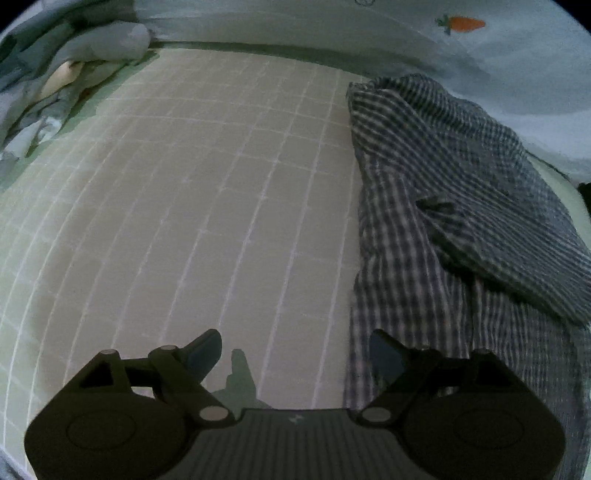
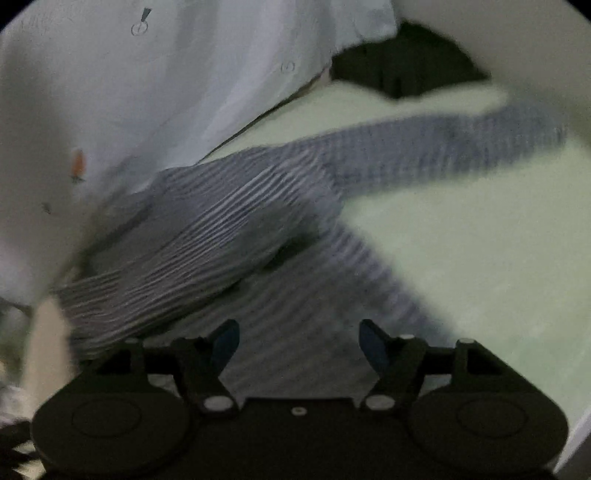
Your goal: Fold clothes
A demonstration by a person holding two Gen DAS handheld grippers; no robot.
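Note:
A blue-and-white checked shirt (image 1: 454,206) lies rumpled on the right side of the bed, its upper part folded over itself. My left gripper (image 1: 295,350) stands open above the bare sheet, its right finger over the shirt's left edge and nothing between the fingers. In the right wrist view the same shirt (image 2: 221,236) is blurred, with one sleeve (image 2: 461,144) stretched out to the right. My right gripper (image 2: 299,339) hangs open above the shirt's body; whether it touches the cloth I cannot tell.
The bed sheet (image 1: 203,184) is pale with a thin grid of lines. A light blanket with a carrot print (image 1: 465,24) lies along the far edge. More bunched bedding (image 1: 74,55) sits at the far left. A dark gap (image 2: 402,62) shows beyond the bed.

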